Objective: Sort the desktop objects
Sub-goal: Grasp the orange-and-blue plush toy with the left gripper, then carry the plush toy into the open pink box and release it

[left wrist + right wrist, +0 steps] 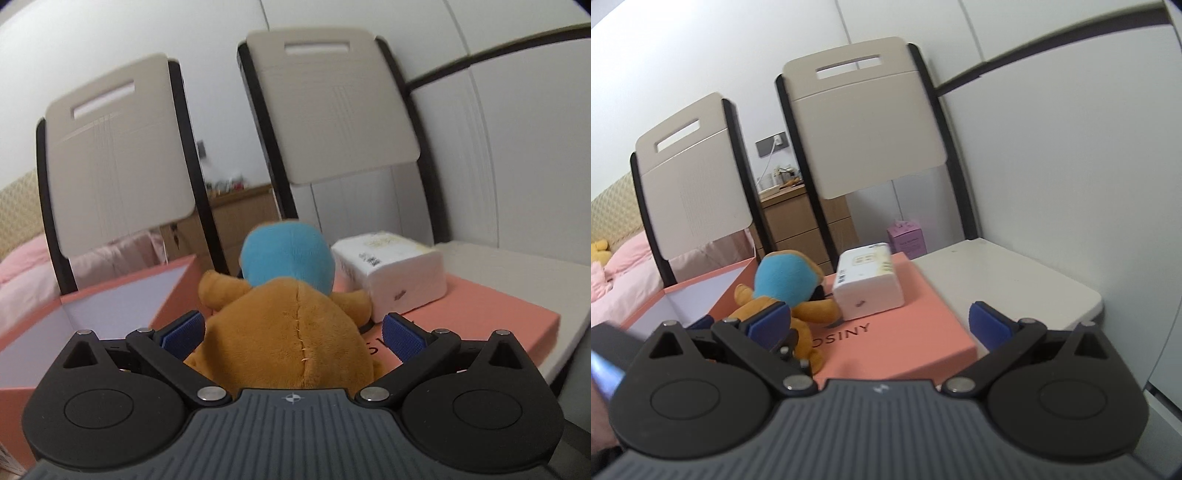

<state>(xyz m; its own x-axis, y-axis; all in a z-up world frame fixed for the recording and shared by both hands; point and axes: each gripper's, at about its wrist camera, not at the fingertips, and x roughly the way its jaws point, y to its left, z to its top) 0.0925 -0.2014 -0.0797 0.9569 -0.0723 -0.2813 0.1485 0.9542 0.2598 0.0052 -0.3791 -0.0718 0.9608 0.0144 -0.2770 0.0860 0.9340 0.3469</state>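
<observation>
A brown plush toy with a blue head point(284, 332) lies on a pink box lid point(491, 314). My left gripper point(293, 334) is open, its blue pads on either side of the toy's body; the left pad looks close to the fur and the right pad stands apart. A white tissue pack point(391, 273) rests on the lid just right of the toy. In the right wrist view the toy point(783, 295), the tissue pack point(868, 286) and the lid point(901, 332) lie ahead. My right gripper point(877, 326) is open and empty above the lid.
An open pink box with a pale inside point(122, 295) stands left of the lid point(694, 295). Two beige chairs point(332, 103) stand behind the white table point(1004, 280). A purple carton point(908, 238), a wooden drawer unit and a pink bed lie beyond.
</observation>
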